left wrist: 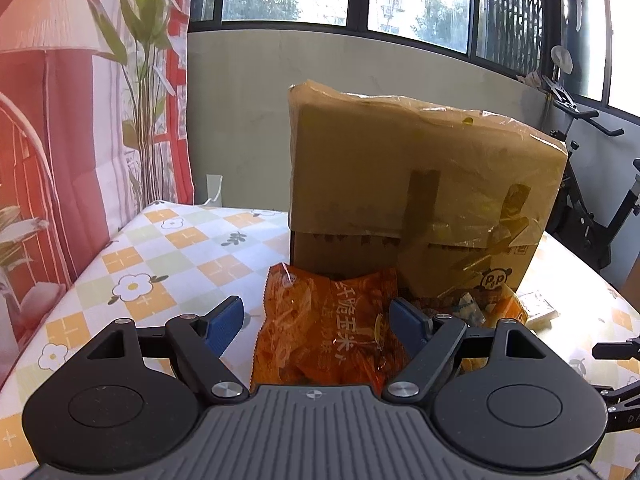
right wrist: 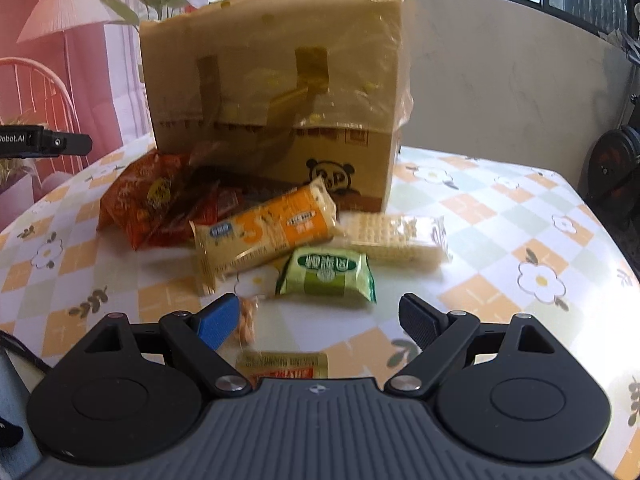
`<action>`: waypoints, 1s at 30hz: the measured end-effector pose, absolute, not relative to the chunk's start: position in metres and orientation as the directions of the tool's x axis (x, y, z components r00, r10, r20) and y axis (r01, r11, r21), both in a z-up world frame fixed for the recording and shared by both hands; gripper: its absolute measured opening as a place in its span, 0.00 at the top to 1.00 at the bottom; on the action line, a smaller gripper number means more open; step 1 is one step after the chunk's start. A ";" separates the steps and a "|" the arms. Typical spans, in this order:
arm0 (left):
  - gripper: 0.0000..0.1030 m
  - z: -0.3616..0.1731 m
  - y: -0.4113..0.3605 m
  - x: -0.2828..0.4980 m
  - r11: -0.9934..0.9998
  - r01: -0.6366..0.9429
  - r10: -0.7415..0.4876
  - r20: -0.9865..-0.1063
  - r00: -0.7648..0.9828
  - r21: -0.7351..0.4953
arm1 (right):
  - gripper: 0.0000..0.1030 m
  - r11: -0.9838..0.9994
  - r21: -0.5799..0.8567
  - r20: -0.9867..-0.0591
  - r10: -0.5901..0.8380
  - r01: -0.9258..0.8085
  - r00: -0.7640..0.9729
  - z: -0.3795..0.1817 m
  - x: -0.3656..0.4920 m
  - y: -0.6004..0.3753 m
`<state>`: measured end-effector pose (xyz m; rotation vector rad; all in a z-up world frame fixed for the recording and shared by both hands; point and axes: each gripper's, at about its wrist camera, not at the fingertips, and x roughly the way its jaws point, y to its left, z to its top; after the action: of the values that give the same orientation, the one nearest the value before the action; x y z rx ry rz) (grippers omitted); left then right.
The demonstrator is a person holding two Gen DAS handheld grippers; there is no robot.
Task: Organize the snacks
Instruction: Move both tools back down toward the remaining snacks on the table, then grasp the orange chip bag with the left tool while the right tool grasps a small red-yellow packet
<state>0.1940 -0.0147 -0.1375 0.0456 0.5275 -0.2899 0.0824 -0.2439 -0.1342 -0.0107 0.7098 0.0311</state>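
Snacks heaped on tabletop (right wrist: pixel 500 216) against front of cardboard box (right wrist: pixel 272 92).
Orange bag (left wrist: pixel 320 332) lies between left gripper (left wrist: pixel 320 322) jaws, wide open, pads not gripping. Green packet (right wrist: pixel 328 276) lies before box; right gripper (right wrist: pixel 320 320) jaws spread wide, holding nothing.

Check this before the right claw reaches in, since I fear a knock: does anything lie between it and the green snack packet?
Nothing visible blocks it. The green snack packet lies just ahead of the open right claw on bare tablecloth; a small orange snack sits by the left finger.
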 end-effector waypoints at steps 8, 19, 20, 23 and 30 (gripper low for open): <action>0.20 -0.143 -0.017 0.189 0.955 0.294 -0.268 -0.524 0.809 -0.035 | 0.14 1.000 0.026 -0.664 0.027 -0.013 0.747 -0.142 0.074 -0.246; 0.20 -0.155 -0.016 0.183 0.954 0.296 -0.269 -0.552 0.789 -0.042 | 0.15 0.999 0.031 -0.701 0.054 -0.045 0.711 -0.148 0.065 -0.246; 0.20 -0.155 -0.016 0.183 0.954 0.296 -0.270 -0.552 0.789 -0.043 | 0.15 0.998 0.032 -0.704 0.057 -0.049 0.707 -0.148 0.064 -0.245; 0.20 -0.157 -0.017 0.180 0.953 0.300 -0.274 -0.554 0.786 -0.046 | 0.17 0.997 0.040 -0.714 0.076 -0.068 0.696 -0.149 0.061 -0.242; 0.20 -0.165 -0.016 0.176 0.953 0.301 -0.271 -0.570 0.776 -0.044 | 0.30 0.990 -0.018 -0.759 0.077 -0.139 0.647 -0.153 0.056 -0.227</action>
<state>0.1757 -0.0159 -0.1652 0.0508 0.6084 -0.3097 0.0558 -0.2271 -0.1533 -0.0766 0.8585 0.1227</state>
